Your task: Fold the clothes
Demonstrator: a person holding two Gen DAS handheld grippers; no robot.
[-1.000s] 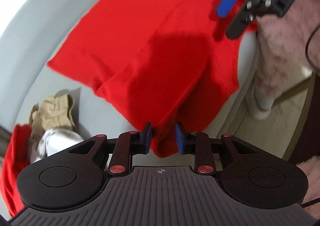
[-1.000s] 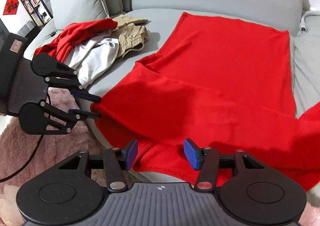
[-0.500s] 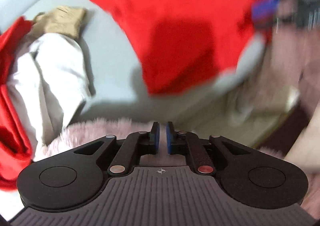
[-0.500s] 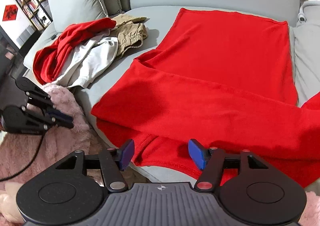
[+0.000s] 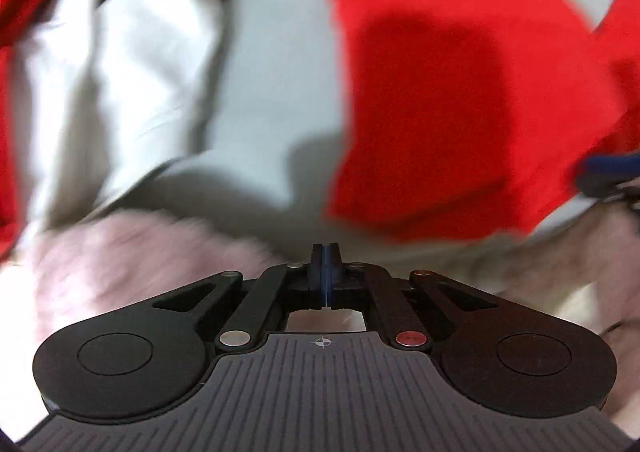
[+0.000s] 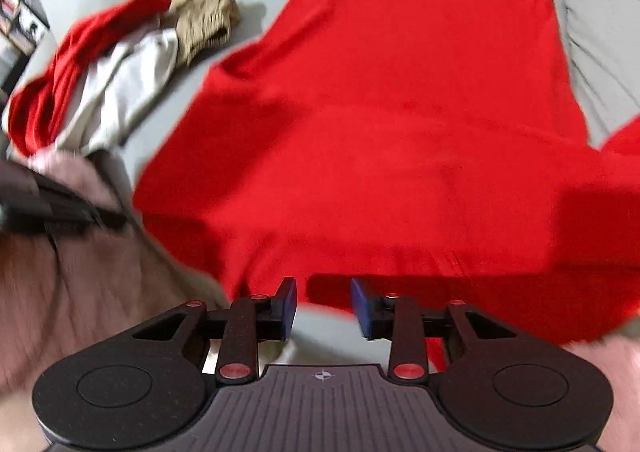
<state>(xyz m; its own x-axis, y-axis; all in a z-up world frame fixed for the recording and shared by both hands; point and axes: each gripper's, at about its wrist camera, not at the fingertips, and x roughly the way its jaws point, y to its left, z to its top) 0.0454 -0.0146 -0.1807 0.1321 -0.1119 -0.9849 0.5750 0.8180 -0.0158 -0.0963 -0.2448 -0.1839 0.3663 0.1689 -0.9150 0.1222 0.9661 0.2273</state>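
Bright, even light; motion blur; fisheye-warped edges; soft shadows

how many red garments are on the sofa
2: the large red sweater spread flat across the seat, and a crumpled red garment in the pile at far left. More may be hidden under that pile.

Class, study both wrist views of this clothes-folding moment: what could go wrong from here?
1. The right gripper stands open at the red garment's near hem; it might catch only one layer.
2. That hem overhangs the sofa edge and could slide off.
3. The left gripper is shut, empty, steadying nothing.
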